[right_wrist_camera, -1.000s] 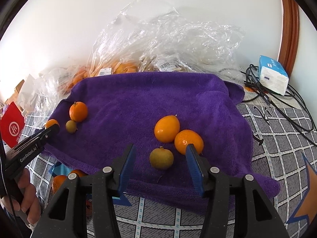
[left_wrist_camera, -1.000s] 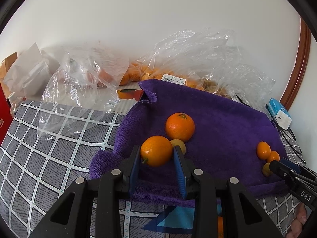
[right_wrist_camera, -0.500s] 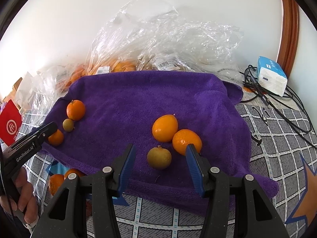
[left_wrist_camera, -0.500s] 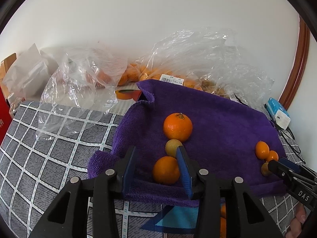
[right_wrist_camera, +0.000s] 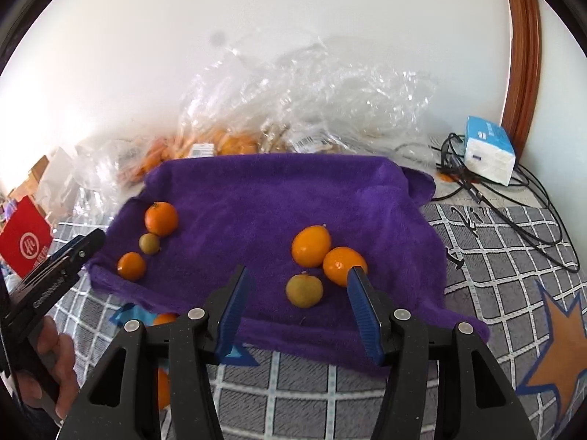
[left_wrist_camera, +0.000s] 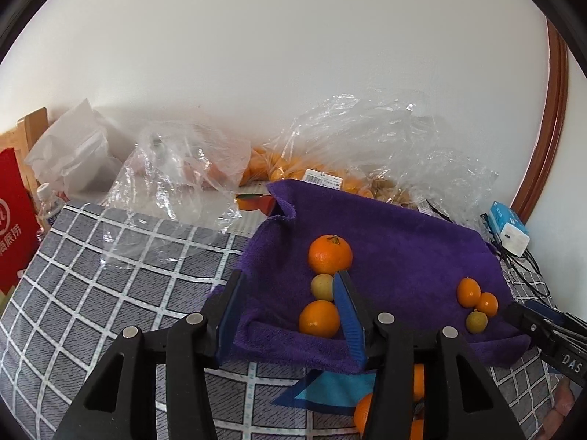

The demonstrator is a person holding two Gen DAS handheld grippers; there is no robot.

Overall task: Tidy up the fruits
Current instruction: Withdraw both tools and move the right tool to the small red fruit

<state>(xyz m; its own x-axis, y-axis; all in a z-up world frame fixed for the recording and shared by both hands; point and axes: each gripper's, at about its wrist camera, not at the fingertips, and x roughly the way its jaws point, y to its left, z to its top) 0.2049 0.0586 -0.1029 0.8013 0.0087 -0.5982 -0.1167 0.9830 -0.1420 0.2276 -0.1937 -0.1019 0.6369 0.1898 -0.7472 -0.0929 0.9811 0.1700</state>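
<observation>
Where writing can be read, the right gripper's body, seen at the edge of the left wrist view, carries the letters "DAS", and a red bag (left_wrist_camera: 14, 216) at the far left bears large white Chinese characters; a barcode label (left_wrist_camera: 323, 176) lies among the clear plastic bags (left_wrist_camera: 367, 139), its print too small to read. Both grippers stand with fingers spread wide and hold nothing. Between the left gripper (left_wrist_camera: 290, 315) fingers sits a small orange (left_wrist_camera: 318, 318) on the purple towel (left_wrist_camera: 403, 249), close to the right-hand blue pad; a small yellow-green fruit (left_wrist_camera: 322, 286) lies just beyond it, and a larger stemmed orange (left_wrist_camera: 329, 255) beyond that. Ahead of the right gripper (right_wrist_camera: 299, 311), a dull yellow-green fruit (right_wrist_camera: 303, 290) rests between its fingertips, with two glossy oranges (right_wrist_camera: 311, 245) touching each other just behind
</observation>
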